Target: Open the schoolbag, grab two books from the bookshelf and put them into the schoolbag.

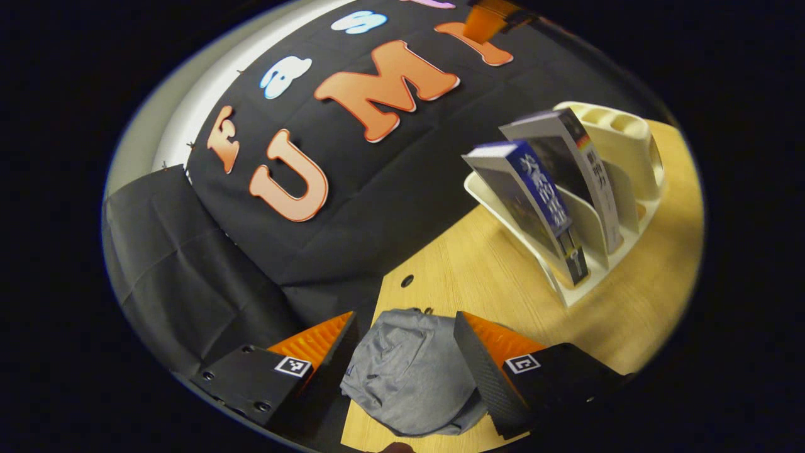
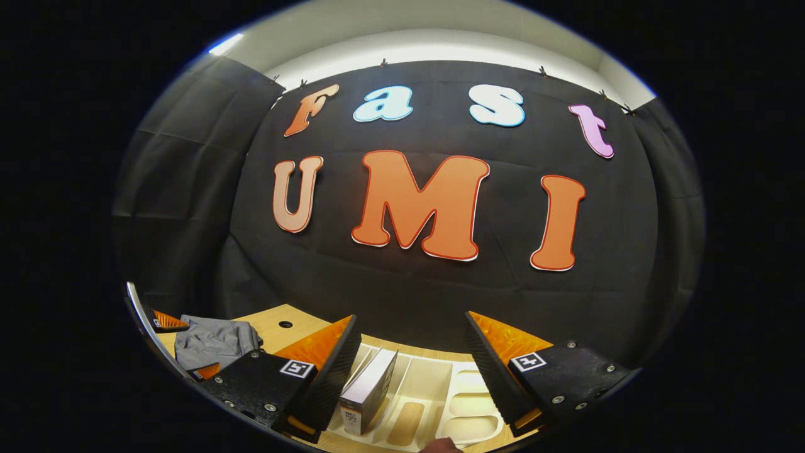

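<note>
1. The two books stand in a white desktop bookshelf [image 1: 569, 286] on the wooden tabletop [image 1: 478, 277]. In the left gripper view the blue-spined book [image 1: 534, 195] and the dark-spined book [image 1: 582, 170] both lean in their slots, spines toward that camera, top edges up and tilted.

2. In the right gripper view one book [image 2: 368, 390] sits directly below and just ahead of the right tool [image 2: 412, 371], between its fingers but nearer the left-hand one. Its long axis runs away from the tool, roughly in line with the fingers. Which of the two books it is, I cannot tell.

3. The right tool's jaws stand wide apart, gripping nothing. It is plainly the nearer one to the bookshelf, so I judge the first book is its job: a descent over the top edge, then a close across the book's thickness.

4. The grey schoolbag [image 1: 409, 377] lies crumpled on the tabletop, well apart from the bookshelf, toward the near corner. In the left gripper view it sits right between the left tool's [image 1: 405, 358] fingers, which are spread with the fabric lying between them; whether either finger touches the cloth I cannot tell.

5. In the right gripper view the schoolbag [image 2: 214, 343] appears far left, with the left tool's fingertips on either side.

6. Whether the bag's mouth is open I cannot make out.
</note>
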{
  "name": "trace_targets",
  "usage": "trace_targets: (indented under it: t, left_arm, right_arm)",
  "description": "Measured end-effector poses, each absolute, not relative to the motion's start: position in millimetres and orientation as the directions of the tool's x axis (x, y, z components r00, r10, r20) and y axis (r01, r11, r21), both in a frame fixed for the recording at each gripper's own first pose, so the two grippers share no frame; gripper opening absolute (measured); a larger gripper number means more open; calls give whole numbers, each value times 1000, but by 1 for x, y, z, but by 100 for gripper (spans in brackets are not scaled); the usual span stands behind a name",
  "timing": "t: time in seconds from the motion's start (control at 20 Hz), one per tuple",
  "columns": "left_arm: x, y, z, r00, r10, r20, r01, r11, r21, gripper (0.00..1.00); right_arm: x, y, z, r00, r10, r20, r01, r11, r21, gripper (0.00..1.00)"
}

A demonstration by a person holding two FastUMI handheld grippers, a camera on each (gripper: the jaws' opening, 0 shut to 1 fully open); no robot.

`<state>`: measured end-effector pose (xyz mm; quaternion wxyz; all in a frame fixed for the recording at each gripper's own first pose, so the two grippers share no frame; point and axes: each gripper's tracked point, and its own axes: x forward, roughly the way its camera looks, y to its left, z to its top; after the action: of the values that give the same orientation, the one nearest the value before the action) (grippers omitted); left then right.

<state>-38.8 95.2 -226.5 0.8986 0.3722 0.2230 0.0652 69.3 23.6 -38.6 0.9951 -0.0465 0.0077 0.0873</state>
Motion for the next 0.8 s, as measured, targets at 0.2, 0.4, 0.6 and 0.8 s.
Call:
trace_targets:
  t: [0.2, 0.4, 0.6, 0.8]
  left_arm:
    - [-65, 96, -265, 857, 298, -420, 120, 677, 726, 96]
    - [-78, 103, -291, 817, 329, -473, 165, 652, 740, 96]
    - [-90, 106, -317, 781, 351, -516, 228, 610, 759, 96]
    - [-99, 123, -333, 752, 409, -517, 227, 577, 785, 96]
  right_arm:
    - [69, 17, -41, 987, 158, -25, -159, 983, -90, 98]
    - [69, 8, -46, 990, 139, -31, -142, 985, -94, 97]
    - [70, 1, -51, 991, 129, -39, -133, 986, -100, 98]
    - [73, 2, -55, 991, 126, -46, -130, 986, -102, 98]
